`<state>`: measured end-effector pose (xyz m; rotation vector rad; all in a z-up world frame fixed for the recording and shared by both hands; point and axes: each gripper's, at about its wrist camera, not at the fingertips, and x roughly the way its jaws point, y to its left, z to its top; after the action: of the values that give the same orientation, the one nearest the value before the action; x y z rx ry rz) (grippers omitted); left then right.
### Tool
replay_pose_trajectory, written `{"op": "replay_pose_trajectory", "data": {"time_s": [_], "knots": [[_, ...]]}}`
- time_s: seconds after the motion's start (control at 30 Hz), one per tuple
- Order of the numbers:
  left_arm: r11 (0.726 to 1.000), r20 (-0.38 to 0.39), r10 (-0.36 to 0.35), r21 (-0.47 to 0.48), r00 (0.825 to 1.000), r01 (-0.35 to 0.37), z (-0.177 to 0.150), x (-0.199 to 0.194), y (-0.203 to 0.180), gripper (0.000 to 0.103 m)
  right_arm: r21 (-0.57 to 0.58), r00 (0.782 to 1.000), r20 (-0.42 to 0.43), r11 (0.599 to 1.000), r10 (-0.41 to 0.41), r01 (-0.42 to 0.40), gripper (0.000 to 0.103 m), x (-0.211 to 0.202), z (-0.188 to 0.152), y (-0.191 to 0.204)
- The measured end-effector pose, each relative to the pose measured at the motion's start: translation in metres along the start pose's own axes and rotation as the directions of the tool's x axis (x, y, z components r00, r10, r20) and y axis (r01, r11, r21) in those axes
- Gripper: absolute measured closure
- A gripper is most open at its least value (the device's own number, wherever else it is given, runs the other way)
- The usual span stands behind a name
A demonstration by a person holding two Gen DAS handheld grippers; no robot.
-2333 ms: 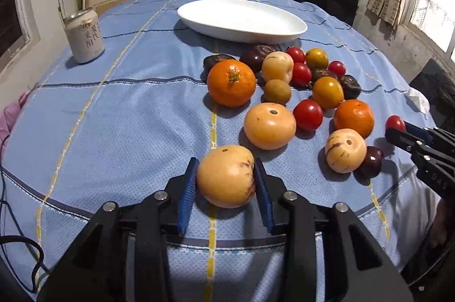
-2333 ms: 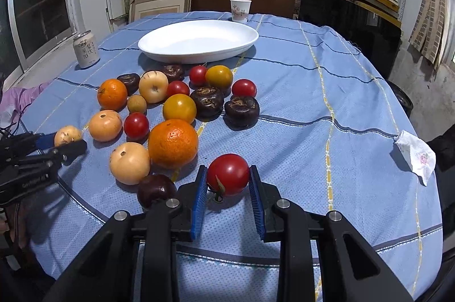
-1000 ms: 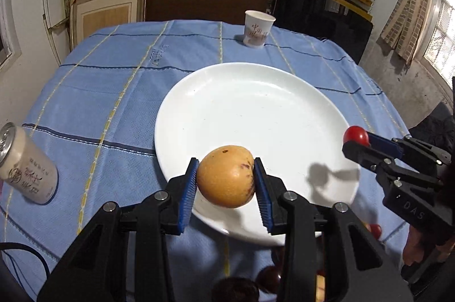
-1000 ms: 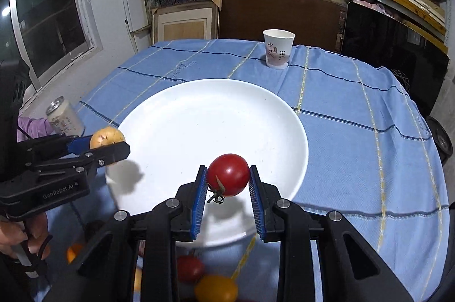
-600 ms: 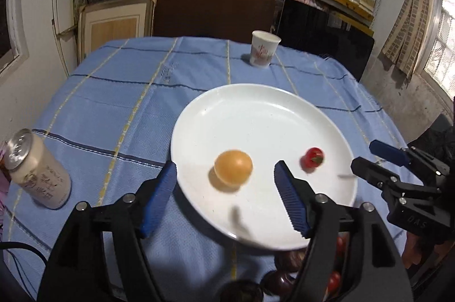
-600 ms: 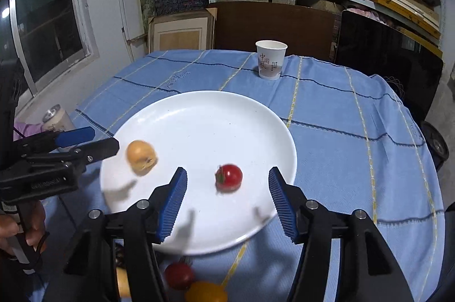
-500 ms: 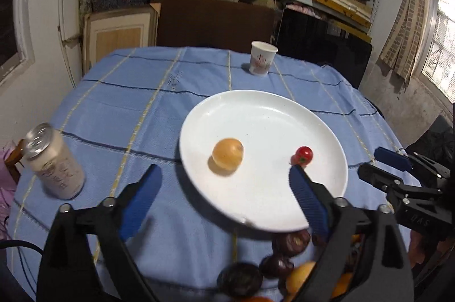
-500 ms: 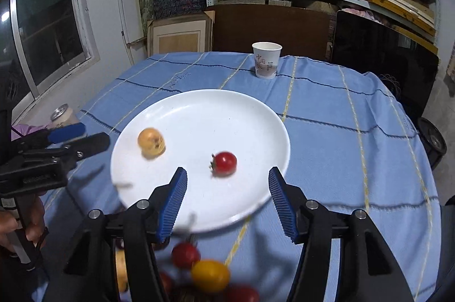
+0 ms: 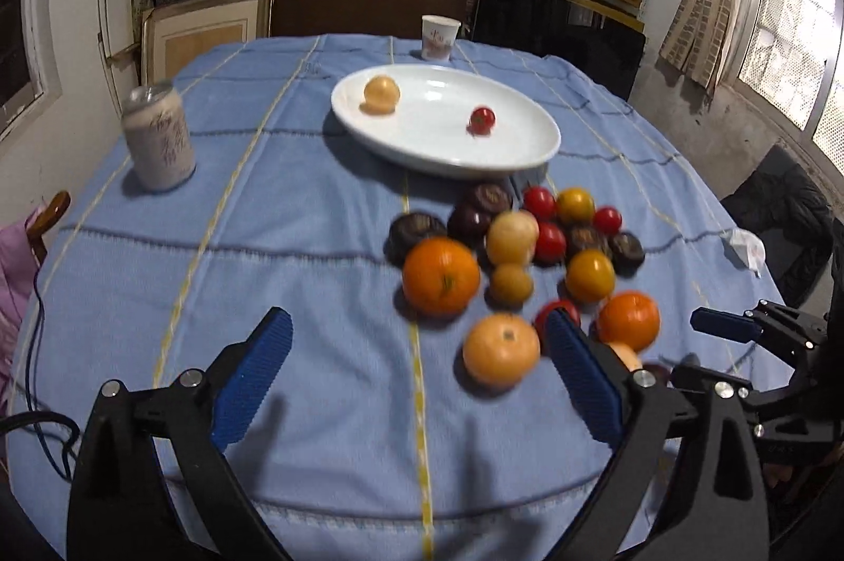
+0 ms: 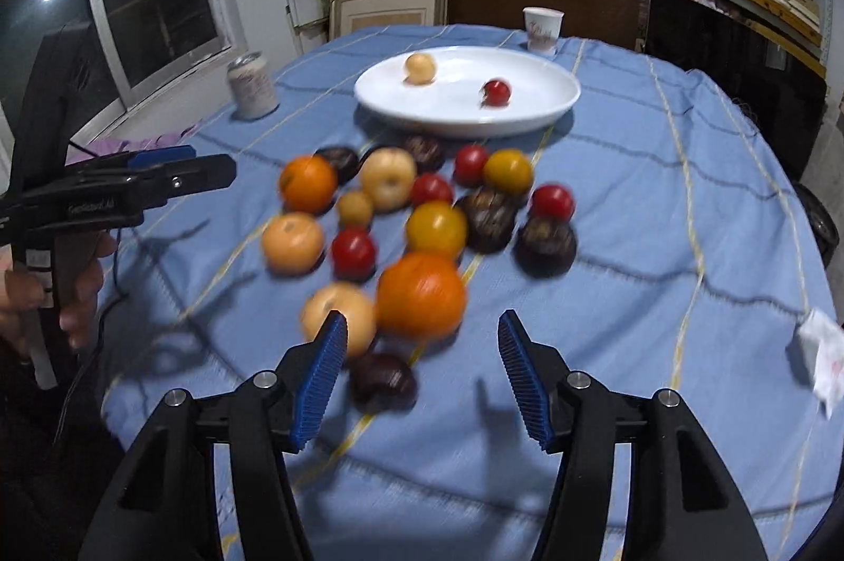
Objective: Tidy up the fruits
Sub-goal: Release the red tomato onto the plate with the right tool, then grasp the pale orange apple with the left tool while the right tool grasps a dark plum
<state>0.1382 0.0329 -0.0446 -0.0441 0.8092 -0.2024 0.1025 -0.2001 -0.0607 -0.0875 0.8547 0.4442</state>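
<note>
The left gripper (image 9: 416, 360) has its blue ribbed jaws spread very wide and still opening, with nothing between them but bare blue checked tablecloth (image 9: 295, 234). Just beyond its right jaw lies a pale orange round fruit (image 9: 501, 351), and past that a bright orange mandarin (image 9: 441, 268), both on the cloth and clear of the pads.

The right gripper (image 10: 422, 368) stands about half open and grips nothing. A large orange mandarin (image 10: 421, 294) sits just ahead of the gap between its jaws, a pale yellow round fruit (image 10: 340, 315) lies behind the tip of its left jaw, and a dark purple fruit (image 10: 382, 379) rests on the cloth just inside that same jaw; whether it touches the pad I cannot tell.

Beyond both grippers spreads the blurred cluster of red, yellow, orange and dark fruits. Farther ahead stands the white oval plate (image 9: 517, 149), holding a yellow-orange round fruit (image 9: 382, 94) toward its left and a small red tomato (image 9: 482, 120) toward its right, well apart. A pale drink can (image 9: 158, 136) stands far ahead to the left of the left gripper, and a white paper cup (image 9: 440, 36) sits beyond the plate.
</note>
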Motion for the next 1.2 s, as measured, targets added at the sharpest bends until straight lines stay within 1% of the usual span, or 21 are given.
{"op": "replay_pose_trajectory", "data": {"time_s": [0.03, 0.17, 0.27, 0.37, 0.4, 0.47, 0.5, 0.63, 0.77, 0.87, 0.97, 1.13, 1.17, 1.2], "knots": [[1.000, -0.012, 0.003, 0.003, 1.000, -0.003, -0.008, 0.000, -0.002, 0.009, -0.008, 1.000, -0.003, 1.000, -0.007, 0.007, 0.043, 0.001, -0.005, 0.005], [0.999, -0.048, 0.030, 0.035, 0.998, -0.028, -0.023, 0.006, -0.007, 0.009, -0.037, 1.000, -0.011, 0.999, -0.018, 0.017, 0.044, 0.007, -0.013, 0.019], [0.998, -0.057, 0.035, 0.046, 0.998, -0.033, -0.027, 0.006, -0.010, 0.009, -0.059, 0.999, -0.007, 0.998, -0.036, 0.036, 0.050, 0.014, -0.015, 0.024], [0.999, -0.059, 0.036, 0.039, 0.998, -0.034, -0.027, 0.005, -0.011, 0.009, -0.043, 0.999, -0.020, 0.998, -0.050, 0.049, 0.054, 0.025, -0.015, 0.023], [0.999, -0.060, 0.038, 0.039, 0.998, -0.035, -0.027, 0.005, -0.011, 0.009, -0.035, 0.999, -0.024, 0.998, -0.049, 0.048, 0.058, 0.028, -0.015, 0.022], [0.998, -0.060, 0.044, 0.041, 0.997, -0.042, -0.026, 0.006, -0.012, 0.009, -0.032, 0.999, -0.017, 0.999, -0.041, 0.041, 0.064, 0.030, -0.015, 0.021], [0.998, -0.060, 0.047, 0.044, 0.997, -0.045, -0.026, 0.007, -0.013, 0.009, -0.036, 0.999, -0.006, 0.998, -0.050, 0.050, 0.069, 0.031, -0.015, 0.020], [0.997, -0.059, 0.058, 0.055, 0.997, -0.055, -0.022, 0.014, -0.018, 0.009, -0.030, 1.000, 0.020, 0.999, -0.014, 0.015, 0.070, 0.026, -0.016, 0.017], [0.994, -0.055, 0.081, 0.074, 0.995, -0.077, -0.018, 0.024, -0.025, 0.009, -0.024, 0.996, 0.084, 0.999, 0.029, -0.027, 0.070, 0.016, -0.018, 0.015], [0.993, -0.070, 0.088, 0.085, 0.994, -0.082, -0.015, 0.034, -0.032, 0.009, 0.002, 0.991, 0.118, 0.998, 0.062, -0.062, 0.070, 0.010, -0.019, 0.008], [0.990, -0.077, 0.096, 0.113, 0.992, -0.087, -0.012, 0.042, -0.040, 0.009, 0.020, 0.988, 0.136, 0.997, 0.076, -0.080, 0.070, 0.008, -0.018, 0.005], [0.990, -0.092, 0.105, 0.103, 0.990, -0.095, -0.006, 0.053, -0.043, 0.010, 0.006, 0.984, 0.156, 0.996, 0.082, -0.084, 0.069, 0.006, -0.019, 0.006], [0.990, -0.106, 0.104, 0.107, 0.989, -0.092, -0.006, 0.056, -0.044, 0.018, 0.002, 0.983, 0.162, 0.997, 0.081, -0.083, 0.069, 0.005, -0.019, 0.007], [0.990, -0.121, 0.100, 0.112, 0.988, -0.087, -0.006, 0.059, -0.045, 0.032, 0.002, 0.983, 0.165, 0.996, 0.084, -0.085, 0.069, 0.004, -0.020, 0.007]]}}
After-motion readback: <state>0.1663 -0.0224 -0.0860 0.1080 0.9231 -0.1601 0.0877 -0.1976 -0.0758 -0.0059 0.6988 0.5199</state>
